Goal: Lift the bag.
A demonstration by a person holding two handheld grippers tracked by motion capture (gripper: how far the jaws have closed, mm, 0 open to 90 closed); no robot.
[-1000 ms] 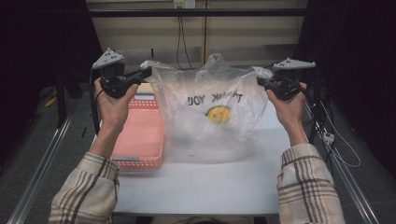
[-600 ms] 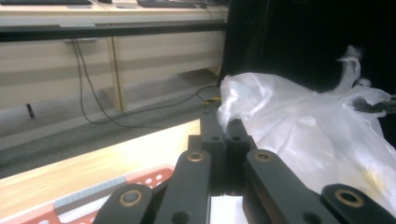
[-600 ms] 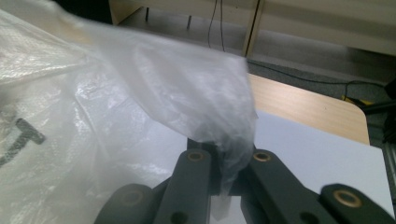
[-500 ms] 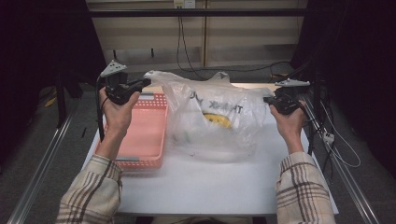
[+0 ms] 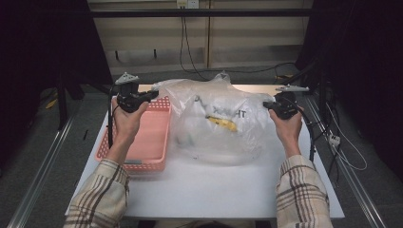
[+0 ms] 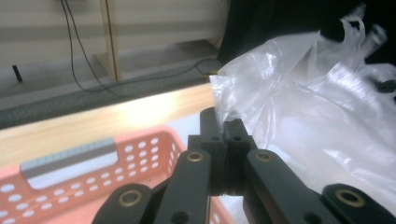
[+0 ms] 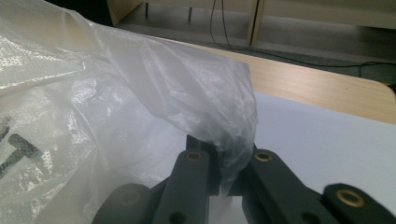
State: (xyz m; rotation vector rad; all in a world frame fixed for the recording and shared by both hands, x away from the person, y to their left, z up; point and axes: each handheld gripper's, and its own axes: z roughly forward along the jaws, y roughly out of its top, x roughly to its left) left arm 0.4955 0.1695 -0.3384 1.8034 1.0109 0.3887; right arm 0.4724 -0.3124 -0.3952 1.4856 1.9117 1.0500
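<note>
Because each gripper pinches one side of the plastic bag, the bag is stretched between the two hands in the high view, and its lower part seems to rest on the white table. The left gripper holds the bag's left edge above the pink basket, while the right gripper holds the right edge near the table's right side. I judge that this two-point hold keeps the thin film spread, so the bag does not collapse into a heap. The bag is clear and much wrinkled, with dark printed letters and a yellow mark on its front. Some small dark things can be seen through it near the bottom, but I cannot tell what they are.

Seen from the left gripper view, the jaws of the left gripper stand together, clamped on a thin corner of the plastic bag that rises from between the tips. The film there is glossy and folded, and it spreads away to the right. Below the jaws lies the pink basket, perforated, with a grey strip at its rim.

Seen from the right gripper view, the right gripper also has its jaws pressed together on a fold of the plastic bag, which drapes over the tips and partly hides them. Here the film looks milky, with a fine dotted texture and part of a dark letter at the left. Beyond it, the white table and its wooden edge are visible.
</note>
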